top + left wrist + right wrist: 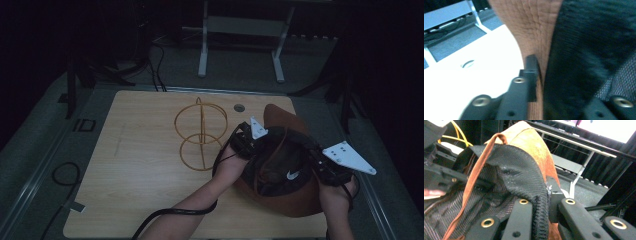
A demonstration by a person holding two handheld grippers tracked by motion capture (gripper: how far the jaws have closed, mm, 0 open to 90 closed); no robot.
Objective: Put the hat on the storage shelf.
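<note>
A brown suede hat point(295, 205) with a black mesh lining point(280, 165) is held crown-down over the right side of the table. My left gripper point(247, 137) is shut on its left rim; in the left gripper view the jaws point(544, 75) pinch the brown rim point(534, 25) and the black lining point(584, 50). My right gripper point(320, 165) is shut on the right rim, its jaws point(544, 195) clamping mesh lining point(519, 175) and suede point(531, 140). A brown strap point(477, 167) hangs inside. A gold wire stand point(201, 135) stands just left of the hat.
The wooden table point(140, 150) has a round grommet hole point(239, 107) near its far edge. A white desk frame point(202, 50) stands on the floor behind it. A coiled cable point(65, 172) lies on the floor to the left. My left gripper's cable point(175, 212) trails over the table front.
</note>
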